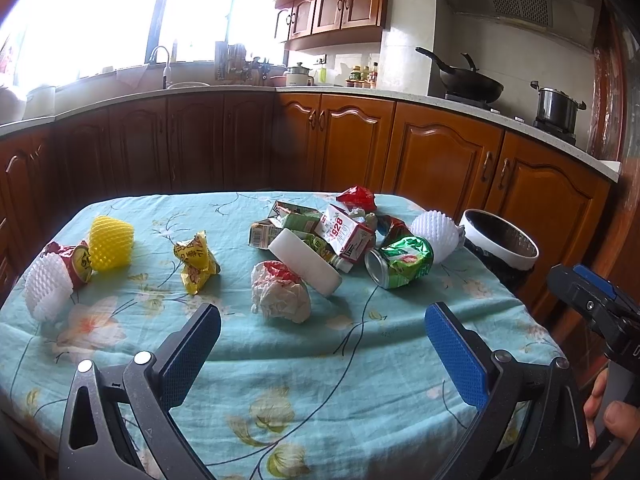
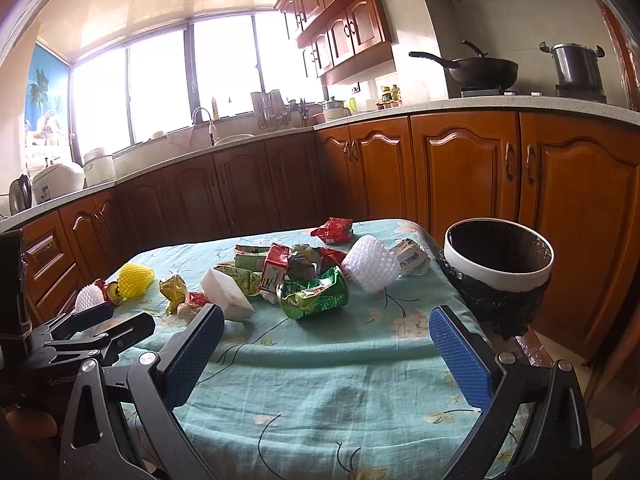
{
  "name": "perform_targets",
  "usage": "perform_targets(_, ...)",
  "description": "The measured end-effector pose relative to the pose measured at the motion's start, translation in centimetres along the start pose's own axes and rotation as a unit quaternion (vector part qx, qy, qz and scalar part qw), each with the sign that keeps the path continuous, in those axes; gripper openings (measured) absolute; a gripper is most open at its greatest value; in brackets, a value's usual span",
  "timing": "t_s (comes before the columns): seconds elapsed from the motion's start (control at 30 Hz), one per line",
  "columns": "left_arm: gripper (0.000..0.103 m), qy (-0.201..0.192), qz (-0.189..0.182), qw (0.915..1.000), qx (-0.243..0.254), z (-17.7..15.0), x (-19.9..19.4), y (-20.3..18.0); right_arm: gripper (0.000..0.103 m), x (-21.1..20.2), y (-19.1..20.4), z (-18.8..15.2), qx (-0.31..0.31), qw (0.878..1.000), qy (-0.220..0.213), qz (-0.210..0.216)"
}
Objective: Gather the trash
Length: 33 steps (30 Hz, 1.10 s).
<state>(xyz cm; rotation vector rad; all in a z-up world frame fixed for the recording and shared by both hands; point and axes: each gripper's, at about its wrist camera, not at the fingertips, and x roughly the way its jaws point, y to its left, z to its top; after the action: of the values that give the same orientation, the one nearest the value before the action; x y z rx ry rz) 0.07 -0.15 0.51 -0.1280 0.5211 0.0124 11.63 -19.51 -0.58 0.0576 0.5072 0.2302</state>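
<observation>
Both hand-held grippers idle at the counter's near edge, left hand-held gripper and right hand-held gripper spread wide, nothing held. Trash sits mid-counter toward the far right corner: crushed green can, cartons, white foam net. Bin stands just off the right edge, probably so drops are short.

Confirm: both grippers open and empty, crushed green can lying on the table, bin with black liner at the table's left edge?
Not quite: the bin stands at the table's right edge, as the right wrist view shows. The rest holds: left gripper and right gripper are open and empty, and the crushed green can lies on the table.
</observation>
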Motion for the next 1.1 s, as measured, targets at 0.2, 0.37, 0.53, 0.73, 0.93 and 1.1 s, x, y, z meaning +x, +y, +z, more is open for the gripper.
perform_targets(0.2, 0.102, 0.004, 0.0, 1.0, -0.003, 0.0, 0.4, 0.1, 0.103, 0.2, -0.1, 0.0, 0.001, 1.0, 0.003, 0.001)
perform_targets(0.37, 0.102, 0.006, 0.001, 1.0, -0.004, 0.1, 0.5, 0.1, 0.103, 0.2, -0.1, 0.0, 0.003, 1.0, 0.003, 0.001)
perform_targets(0.53, 0.102, 0.01, 0.0, 0.9999, -0.006, 0.2, 0.8, 0.2, 0.103, 0.6, -0.3, -0.1, 0.006, 1.0, 0.006, 0.002)
perform_targets(0.73, 0.102, 0.023, -0.001, 0.9996, -0.017, 0.3, 1.8, 0.6, 0.103, 1.4, -0.7, -0.1, 0.012, 1.0, 0.016, 0.003)
perform_targets(0.93, 0.102, 0.043, 0.001, 0.9985, -0.035, 0.8, 3.3, 1.7, 0.103, 2.7, -1.4, 0.0, 0.018, 0.999, 0.034, 0.006)
perform_targets(1.1, 0.102, 0.059, 0.001, 0.9973, -0.044, 1.8, 5.0, 2.4, 0.103, 4.1, -1.8, 0.2, 0.021, 0.999, 0.049, 0.01)
